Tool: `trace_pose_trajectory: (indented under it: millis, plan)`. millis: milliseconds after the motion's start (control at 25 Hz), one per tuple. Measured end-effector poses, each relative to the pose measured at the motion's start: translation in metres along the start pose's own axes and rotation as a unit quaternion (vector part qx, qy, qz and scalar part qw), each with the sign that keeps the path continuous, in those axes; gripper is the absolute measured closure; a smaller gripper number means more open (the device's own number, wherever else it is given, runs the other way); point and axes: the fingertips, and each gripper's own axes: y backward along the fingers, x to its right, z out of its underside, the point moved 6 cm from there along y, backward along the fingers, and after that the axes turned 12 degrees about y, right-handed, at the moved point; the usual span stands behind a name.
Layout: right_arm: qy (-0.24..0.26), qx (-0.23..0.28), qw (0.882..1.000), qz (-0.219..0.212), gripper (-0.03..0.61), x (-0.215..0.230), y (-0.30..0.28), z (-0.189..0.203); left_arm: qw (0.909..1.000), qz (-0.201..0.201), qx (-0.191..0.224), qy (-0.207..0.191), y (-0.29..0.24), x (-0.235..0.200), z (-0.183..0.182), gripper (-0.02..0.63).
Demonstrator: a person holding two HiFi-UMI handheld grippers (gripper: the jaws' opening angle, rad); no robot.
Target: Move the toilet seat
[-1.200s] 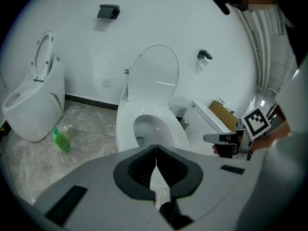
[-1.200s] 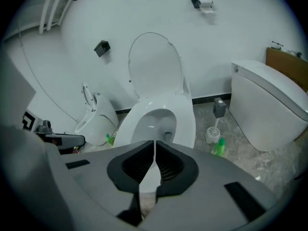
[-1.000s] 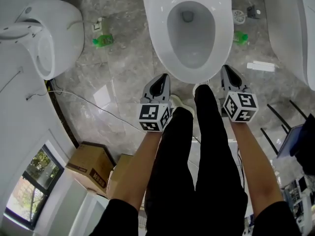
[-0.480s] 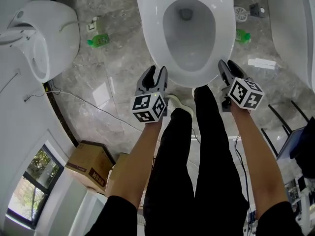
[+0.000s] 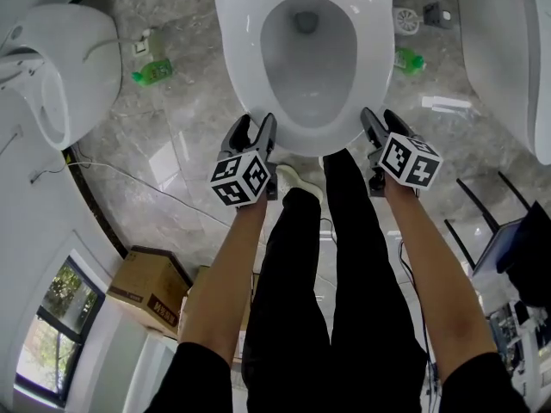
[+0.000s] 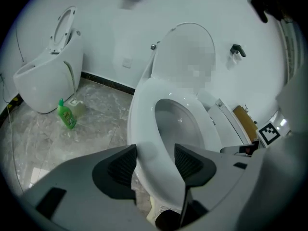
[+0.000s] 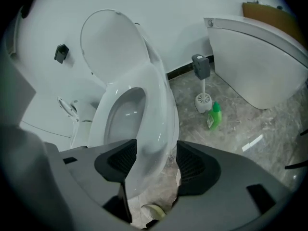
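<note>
We see both pairs of jaws standing wide apart, having just been opening, and each straddles the front rim of the toilet seat [image 5: 239,54] without clamping it. In the left gripper view the left gripper [image 6: 155,162] has the seat [image 6: 144,109] running up between its ribbed dark pads; the outer pad sits right at the rim's edge and the inner pad shows a clear gap. In the right gripper view the right gripper [image 7: 156,160] has the seat [image 7: 159,105] between its pads in the same way, close on the inner side with a gap on the outer side. From the head view, the left gripper [image 5: 252,126] and right gripper [image 5: 379,119] sit at the two front corners of the seat, which lies down flat on the bowl, with the lid [image 7: 110,42] raised against the wall. The only print we can make out is the black-and-white square markers on the gripper cubes; the dark lettering on the cardboard box [image 5: 142,286] is too small to read, and we cannot see what it holds. The labels on the two green bottles [image 5: 151,71] [image 5: 409,60] are also unreadable. A toilet brush stands in its white holder [image 7: 202,99] just beside one bottle [image 7: 214,115].
</note>
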Motion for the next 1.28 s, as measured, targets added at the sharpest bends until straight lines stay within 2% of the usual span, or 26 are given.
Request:
trace_pose_trajectory:
  millis: [160, 320, 520, 640, 960, 1280]
  plan:
    - [-0.008, -0.011, 1.0, -0.028, 0.328, -0.002, -0.014, -0.012, 0.9996, -0.023, 0.003, -0.014, -0.002, 0.003, 0.003, 0.359]
    - [-0.024, -0.025, 0.999, -0.025, 0.321, -0.002, -0.028, -0.026, 0.9986, -0.049, -0.001, -0.021, 0.0, 0.005, 0.009, 0.342]
    - [-0.023, -0.013, 0.999, -0.031, 0.317, 0.003, -0.03, -0.026, 0.9969, -0.047, -0.047, 0.042, -0.016, 0.001, 0.025, 0.323]
    - [-0.027, -0.007, 0.999, -0.027, 0.314, 0.004, -0.031, -0.022, 0.9944, -0.049, -0.064, 0.069, -0.023, -0.003, 0.026, 0.288]
    - [-0.038, 0.0, 0.999, -0.029, 0.324, 0.005, -0.022, -0.025, 0.9938, -0.028, -0.092, 0.056, -0.02, 0.0, 0.024, 0.318]
    - [-0.054, 0.005, 0.998, -0.044, 0.33, 0.001, -0.008, -0.03, 0.9891, -0.036, -0.11, 0.091, -0.005, 0.005, 0.012, 0.341]
